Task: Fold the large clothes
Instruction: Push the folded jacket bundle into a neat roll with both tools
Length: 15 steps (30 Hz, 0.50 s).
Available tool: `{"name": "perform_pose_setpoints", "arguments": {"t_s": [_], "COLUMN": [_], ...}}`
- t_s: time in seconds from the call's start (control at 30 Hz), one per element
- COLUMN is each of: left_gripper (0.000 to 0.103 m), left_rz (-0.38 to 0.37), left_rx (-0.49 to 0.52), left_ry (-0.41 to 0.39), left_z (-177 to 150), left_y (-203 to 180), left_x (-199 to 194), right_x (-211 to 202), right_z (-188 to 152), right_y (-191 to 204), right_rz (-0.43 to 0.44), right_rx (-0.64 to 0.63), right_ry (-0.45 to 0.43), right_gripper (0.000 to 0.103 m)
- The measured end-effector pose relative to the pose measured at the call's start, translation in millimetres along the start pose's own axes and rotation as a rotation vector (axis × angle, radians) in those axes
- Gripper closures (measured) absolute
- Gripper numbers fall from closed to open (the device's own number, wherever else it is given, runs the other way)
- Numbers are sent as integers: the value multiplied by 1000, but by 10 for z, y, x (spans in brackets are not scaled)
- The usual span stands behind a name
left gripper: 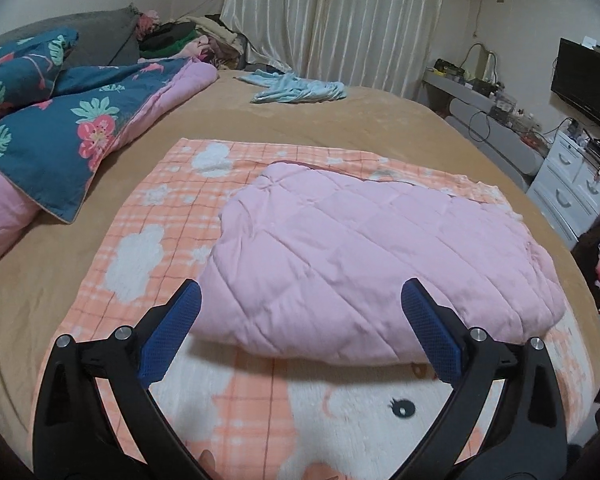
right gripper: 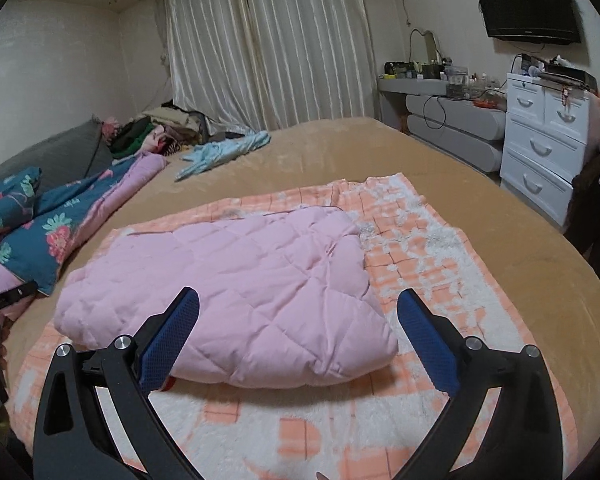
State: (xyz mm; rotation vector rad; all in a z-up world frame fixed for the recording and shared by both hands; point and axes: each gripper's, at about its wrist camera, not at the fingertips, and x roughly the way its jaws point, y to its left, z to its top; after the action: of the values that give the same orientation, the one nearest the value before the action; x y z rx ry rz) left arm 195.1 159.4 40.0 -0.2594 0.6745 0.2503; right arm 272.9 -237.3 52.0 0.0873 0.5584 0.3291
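Note:
A pink quilted garment [left gripper: 360,256] lies folded into a thick bundle on an orange-and-white plaid blanket [left gripper: 148,216] on the bed; it also shows in the right wrist view [right gripper: 236,292], on the same blanket [right gripper: 416,248]. My left gripper [left gripper: 300,300] is open and empty, hovering just before the bundle's near edge. My right gripper [right gripper: 298,308] is open and empty, its blue pads [right gripper: 428,344] straddling the bundle's near right corner from above. A dark part of the left tool [right gripper: 4,300] shows at the far left of the right wrist view.
The tan bedsheet [left gripper: 340,120] covers the bed. A blue floral duvet [left gripper: 60,120] lies at the left, a light blue garment [left gripper: 300,90] at the far side. White drawers [right gripper: 540,144], a grey dresser [right gripper: 452,120] and a wall television [right gripper: 528,4] stand on the right.

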Motion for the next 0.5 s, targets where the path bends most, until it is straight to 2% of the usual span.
{"name": "perform_pose_setpoints", "arguments": {"t_s": [0.5], "left_gripper": [9], "left_rz": [6], "left_rx": [3], "left_ry": [-28], "left_z": [-321], "left_y": [9], "left_x": [-491], "right_x": [-529], "right_z": [-282], "right_y": [78], "right_rz": [24], "right_rx": [28], "right_ry": [-24], "right_gripper": [4]}}
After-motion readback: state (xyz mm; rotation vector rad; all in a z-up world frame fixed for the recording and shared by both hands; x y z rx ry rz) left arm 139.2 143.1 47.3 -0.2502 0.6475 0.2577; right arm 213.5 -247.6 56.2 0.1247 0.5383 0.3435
